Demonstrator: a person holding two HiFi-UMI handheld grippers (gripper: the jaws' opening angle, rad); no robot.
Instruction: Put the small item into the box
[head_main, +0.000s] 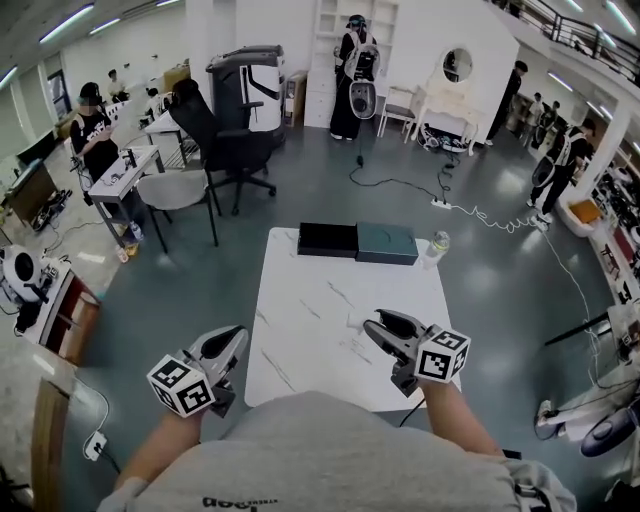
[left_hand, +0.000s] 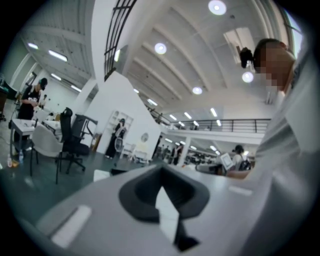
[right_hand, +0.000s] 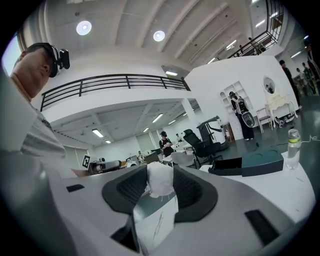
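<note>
My right gripper (right_hand: 160, 175) is shut on a small white crumpled item (right_hand: 159, 184), which sits between its dark pads. In the head view the right gripper (head_main: 372, 326) hovers over the near right part of the white marble table (head_main: 320, 300). A black box (head_main: 327, 240) stands open at the table's far edge, with its dark teal lid (head_main: 387, 243) beside it on the right. The right gripper view shows the box (right_hand: 227, 166) and the lid (right_hand: 262, 161) well ahead. My left gripper (head_main: 236, 340) hangs off the table's near left edge, shut and empty (left_hand: 161, 172).
A clear water bottle (head_main: 437, 247) stands at the table's far right corner, beside the lid. Office chairs (head_main: 225, 150) and a desk (head_main: 125, 180) stand to the far left. Several people stand around the hall. A cable (head_main: 480, 215) runs over the floor at the right.
</note>
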